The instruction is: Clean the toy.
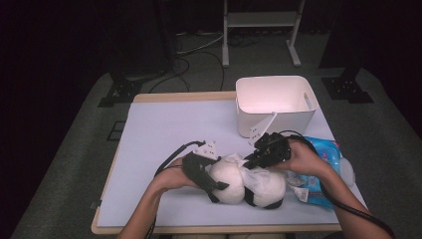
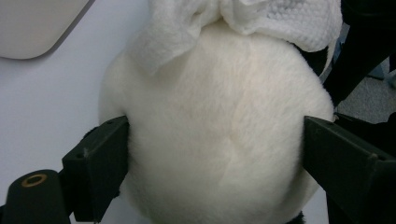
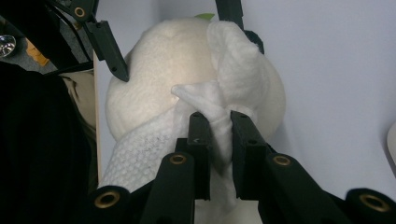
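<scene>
White plush toy (image 1: 244, 181) lies near the front edge of the pale surface (image 1: 164, 134), round head toward my left, black feet or ears at the bottom. Left tongs (image 1: 214, 179) are clamped around the head: in the left gripper view both jaws press into the fur (image 2: 215, 135) on either side, spread wide. Right tongs (image 1: 251, 160) are nearly closed and pinch a white wipe (image 3: 219, 121) that drapes over the toy; the right gripper view shows the cloth bunched between the two jaws, with the rest of the sheet (image 3: 140, 154) hanging below. White bin (image 1: 275, 102) sits at the far right of the surface, apart from the toy. Blue wipe pack (image 1: 323, 164) lies just right of the toy, under my right hand (image 1: 303, 159).
</scene>
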`<state>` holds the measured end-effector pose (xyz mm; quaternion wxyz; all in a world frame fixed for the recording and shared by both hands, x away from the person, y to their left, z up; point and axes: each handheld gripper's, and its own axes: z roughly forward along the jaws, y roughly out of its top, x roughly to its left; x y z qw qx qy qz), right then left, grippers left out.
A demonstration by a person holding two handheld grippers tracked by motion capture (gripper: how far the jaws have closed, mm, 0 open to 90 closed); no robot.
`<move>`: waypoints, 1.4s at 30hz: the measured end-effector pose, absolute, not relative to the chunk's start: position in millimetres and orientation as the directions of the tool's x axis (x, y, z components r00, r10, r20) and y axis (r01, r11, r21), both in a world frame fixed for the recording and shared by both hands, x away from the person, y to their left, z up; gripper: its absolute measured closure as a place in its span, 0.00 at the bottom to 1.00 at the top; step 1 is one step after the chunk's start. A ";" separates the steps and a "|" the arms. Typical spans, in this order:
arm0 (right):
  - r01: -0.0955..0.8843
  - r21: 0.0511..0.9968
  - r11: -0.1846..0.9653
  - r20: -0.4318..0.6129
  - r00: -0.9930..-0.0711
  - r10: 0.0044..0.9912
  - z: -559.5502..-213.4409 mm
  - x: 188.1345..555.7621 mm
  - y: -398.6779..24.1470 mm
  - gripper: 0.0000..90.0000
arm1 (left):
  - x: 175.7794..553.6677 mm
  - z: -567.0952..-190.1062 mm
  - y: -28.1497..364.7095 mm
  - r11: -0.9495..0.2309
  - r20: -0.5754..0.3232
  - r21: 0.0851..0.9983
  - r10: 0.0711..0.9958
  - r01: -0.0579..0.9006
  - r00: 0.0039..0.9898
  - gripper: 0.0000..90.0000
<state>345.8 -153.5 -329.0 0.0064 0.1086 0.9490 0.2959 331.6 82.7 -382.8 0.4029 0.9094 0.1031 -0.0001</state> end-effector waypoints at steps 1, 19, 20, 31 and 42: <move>0.205 0.563 0.800 0.056 -0.976 0.211 -329.1 345.6 -153.8 0.88 | 331.9 -383.1 83.5 -0.652 -0.085 0.734 0.186 0.188 0.979 0.12; 0.269 0.631 0.728 0.091 -0.957 0.275 -338.5 334.3 -203.1 0.88 | 335.9 -386.4 91.8 -0.641 -0.112 0.740 0.182 0.204 0.977 0.07; 0.262 0.631 0.730 0.083 -0.959 0.272 -338.4 334.3 -204.8 0.88 | 336.1 -386.6 92.3 -0.643 -0.113 0.738 0.181 0.205 0.977 0.07; 0.283 0.641 0.713 0.091 -0.951 0.295 -338.6 332.6 -219.5 0.87 | 339.6 -395.4 95.8 -0.660 -0.139 0.719 0.172 0.218 0.975 0.06; 0.285 0.640 0.714 0.084 -0.949 0.303 -337.3 332.9 -218.3 0.88 | 340.4 -396.9 96.6 -0.644 -0.157 0.731 0.162 0.225 0.974 0.13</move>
